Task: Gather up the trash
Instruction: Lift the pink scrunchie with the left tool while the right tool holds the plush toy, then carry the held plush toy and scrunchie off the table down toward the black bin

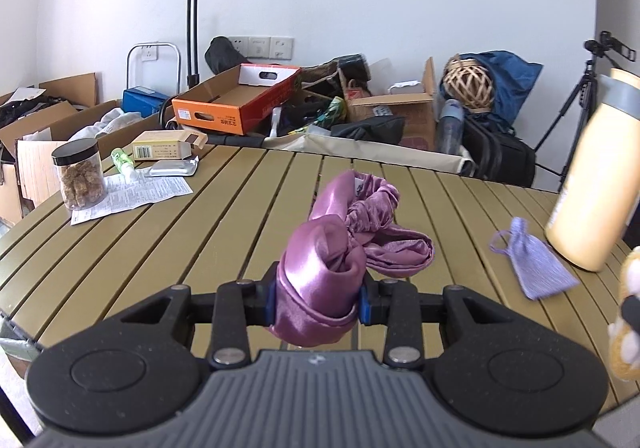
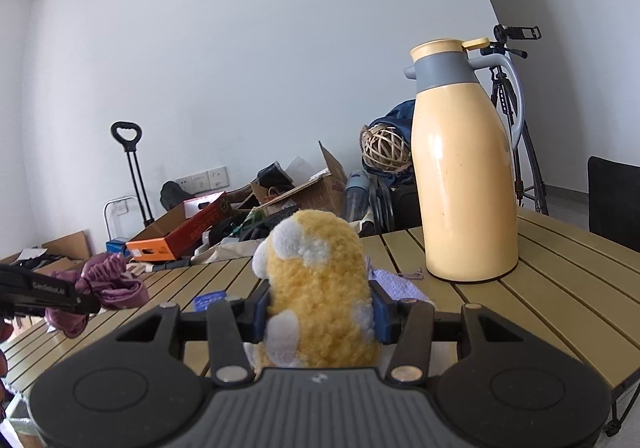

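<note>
Two things are already picked up and held above the slatted desk (image 1: 224,203): the left hand-held gripper (image 1: 316,306) is clamped on a purple satin cloth (image 1: 340,244), the right hand-held gripper (image 2: 320,318) on a yellow plush toy (image 2: 320,280). No bin shows, so I'd judge dropping them off is still ahead. Only the right view shows the whole yellow jug (image 2: 466,167). Only the left shows the lilac pouch (image 1: 536,262) in full, plus a printed leaflet (image 1: 128,195), snack jar (image 1: 80,175) and small carton (image 1: 168,143) waiting.
</note>
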### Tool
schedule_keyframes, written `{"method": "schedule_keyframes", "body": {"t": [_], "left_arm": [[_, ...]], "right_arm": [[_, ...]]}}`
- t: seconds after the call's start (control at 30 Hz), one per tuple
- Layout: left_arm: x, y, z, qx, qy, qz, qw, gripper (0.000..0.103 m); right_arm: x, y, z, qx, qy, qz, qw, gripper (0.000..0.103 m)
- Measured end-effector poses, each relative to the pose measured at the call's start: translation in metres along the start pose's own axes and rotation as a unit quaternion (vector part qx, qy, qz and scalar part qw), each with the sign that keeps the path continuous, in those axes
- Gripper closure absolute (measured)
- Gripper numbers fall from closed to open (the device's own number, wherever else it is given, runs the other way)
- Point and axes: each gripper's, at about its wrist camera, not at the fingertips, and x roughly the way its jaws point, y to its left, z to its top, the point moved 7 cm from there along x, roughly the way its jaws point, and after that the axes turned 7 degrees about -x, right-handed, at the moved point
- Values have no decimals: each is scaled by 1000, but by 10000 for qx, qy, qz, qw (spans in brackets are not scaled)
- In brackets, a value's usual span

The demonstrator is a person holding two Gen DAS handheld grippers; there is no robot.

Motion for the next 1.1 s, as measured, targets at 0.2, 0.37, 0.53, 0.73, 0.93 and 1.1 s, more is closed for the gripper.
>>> {"method": "schedule_keyframes", "body": {"t": [0.2, 0.37, 0.53, 0.73, 0.93, 1.1], "left_arm": [[-34, -3, -24, 32, 18, -195, 9998, 67], [-59, -7, -50, 148, 52, -326, 9993, 67], [-79, -7, -76, 212, 133, -453, 9987, 67], [-99, -6, -105, 286, 227, -566, 9977, 67], [-112, -1, -132, 329, 357, -624, 9969, 67], [-110, 8, -154, 282, 563, -579, 9963, 67]], "right_arm": [[-31, 13, -16, -213, 99, 134, 9996, 56], [-58, 21, -32, -372, 201, 244, 9988, 56], [-79, 31, -51, -590, 359, 370, 9969, 56], [-94, 44, -76, -758, 678, 536, 9934, 56], [-104, 52, -95, -805, 973, 688, 9896, 56], [-108, 58, -117, -804, 1322, 773, 9849, 56]]}}
